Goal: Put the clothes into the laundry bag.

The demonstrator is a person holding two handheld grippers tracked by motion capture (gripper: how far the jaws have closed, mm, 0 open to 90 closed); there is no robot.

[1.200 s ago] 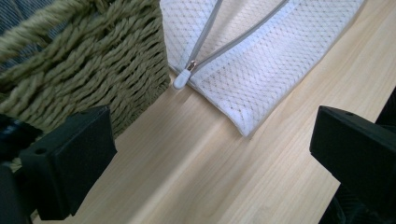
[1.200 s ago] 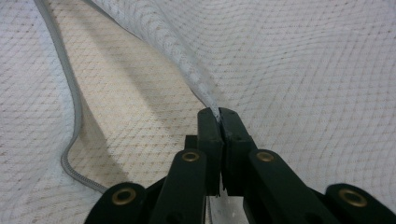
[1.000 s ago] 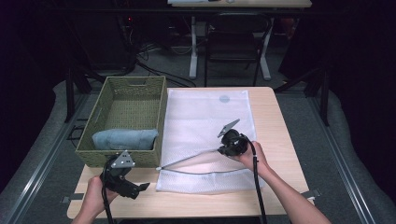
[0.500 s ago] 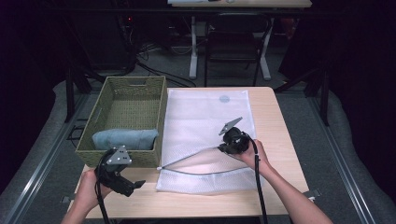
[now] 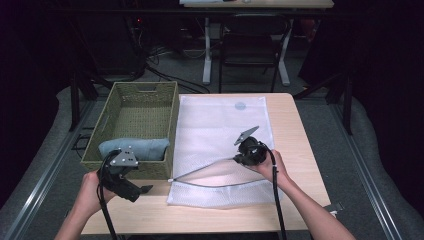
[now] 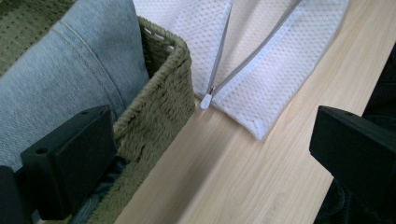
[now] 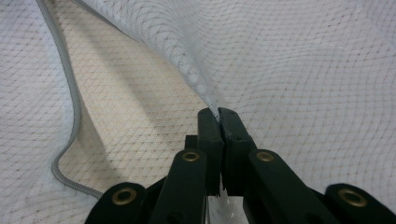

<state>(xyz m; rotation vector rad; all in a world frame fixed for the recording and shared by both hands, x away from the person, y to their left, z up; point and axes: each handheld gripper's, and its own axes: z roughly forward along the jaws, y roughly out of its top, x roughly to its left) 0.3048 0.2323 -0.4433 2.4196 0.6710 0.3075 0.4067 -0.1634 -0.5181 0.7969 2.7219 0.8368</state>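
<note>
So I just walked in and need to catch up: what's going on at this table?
A person is working with a gripper in each hand. The right gripper is shut on the upper edge of a white mesh laundry bag, lifting it so the unzipped mouth gapes on the table. The left gripper, jaws open, hovers at the near corner of the green woven basket, where folded blue jeans lie. Nothing is in the bag yet, by the look of it.

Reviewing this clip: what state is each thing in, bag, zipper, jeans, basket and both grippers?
mesh laundry bag: flat on table, upper edge lifted
zipper: open
folded jeans: lying in basket
woven basket: upright beside bag
right gripper: shut on bag edge
left gripper: open, holding nothing
</note>
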